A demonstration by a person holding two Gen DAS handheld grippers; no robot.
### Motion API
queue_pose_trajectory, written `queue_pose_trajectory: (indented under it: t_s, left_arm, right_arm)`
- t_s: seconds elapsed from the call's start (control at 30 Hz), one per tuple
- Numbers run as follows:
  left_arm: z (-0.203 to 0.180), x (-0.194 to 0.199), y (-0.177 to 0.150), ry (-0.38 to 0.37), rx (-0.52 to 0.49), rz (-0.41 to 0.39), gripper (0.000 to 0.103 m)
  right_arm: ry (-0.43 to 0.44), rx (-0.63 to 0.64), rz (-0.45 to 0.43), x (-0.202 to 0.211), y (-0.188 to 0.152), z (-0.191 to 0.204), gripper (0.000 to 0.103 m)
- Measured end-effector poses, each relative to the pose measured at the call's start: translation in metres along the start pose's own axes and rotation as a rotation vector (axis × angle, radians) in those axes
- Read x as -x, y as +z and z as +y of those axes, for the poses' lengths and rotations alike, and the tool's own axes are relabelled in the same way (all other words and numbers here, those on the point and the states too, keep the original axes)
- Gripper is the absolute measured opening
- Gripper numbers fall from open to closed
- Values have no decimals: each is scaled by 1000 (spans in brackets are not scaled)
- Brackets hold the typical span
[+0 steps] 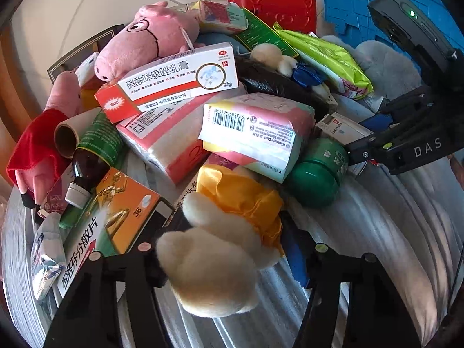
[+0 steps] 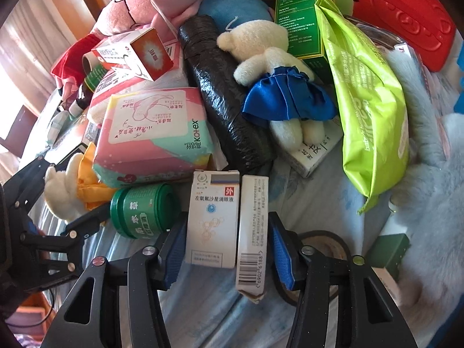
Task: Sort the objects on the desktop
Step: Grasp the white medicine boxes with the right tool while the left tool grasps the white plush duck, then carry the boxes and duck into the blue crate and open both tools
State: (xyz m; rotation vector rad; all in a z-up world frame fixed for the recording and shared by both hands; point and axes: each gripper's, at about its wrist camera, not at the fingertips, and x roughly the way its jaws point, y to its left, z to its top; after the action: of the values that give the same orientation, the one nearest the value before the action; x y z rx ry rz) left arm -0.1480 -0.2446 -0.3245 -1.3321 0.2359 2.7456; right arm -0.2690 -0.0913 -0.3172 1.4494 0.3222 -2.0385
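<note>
A heap of toys, medicine boxes and packs lies on a pale cloth. My left gripper (image 1: pixel 232 249) has its fingers on either side of a cream plush bear in a yellow dress (image 1: pixel 220 249); I cannot tell if they press it. My right gripper (image 2: pixel 227 232) stands around a white eye-drop box (image 2: pixel 214 220) and a second narrow white box (image 2: pixel 252 232), blue pads (image 2: pixel 177 246) at their sides. It also shows in the left wrist view (image 1: pixel 359 150), next to a green jar (image 1: pixel 319 171).
Around lie a pink pig plush (image 1: pixel 150 37), a red-and-white ointment box (image 1: pixel 171 81), pink Kotex packs (image 2: pixel 150 133), a black roll (image 2: pixel 223 98), a bear in a blue dress (image 2: pixel 278 87), a lime-green pack (image 2: pixel 368 107), a red case (image 1: pixel 275 0) and a tape roll (image 2: pixel 319 246).
</note>
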Motion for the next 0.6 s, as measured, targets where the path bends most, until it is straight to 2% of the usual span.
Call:
queue_pose_trajectory:
  t_s: [0.03, 0.07, 0.13, 0.2, 0.37, 0.47, 0.6]
  left_arm:
    - [-1, 2, 0, -2, -5, 7, 58]
    - [0, 4, 0, 2, 2, 16, 48]
    - [-2, 11, -4, -34, 22, 12, 40]
    - [-8, 12, -11, -11, -3, 17, 38]
    - [-25, 19, -10, -13, -37, -5, 34]
    - [-24, 23, -5, -16, -21, -11, 34]
    - [-23, 34, -1, -18, -19, -23, 34]
  right_arm:
    - [-2, 1, 0, 0, 0, 1, 52]
    - [-6, 6, 1, 1, -1, 2, 52]
    - [-12, 7, 0, 2, -1, 3, 51]
    - [-10, 2, -4, 3, -3, 3, 50]
    - [2, -8, -30, 9, -2, 7, 48]
    - [-2, 0, -79, 26, -3, 14, 48]
    - [-5, -2, -94, 43, 1, 32, 48]
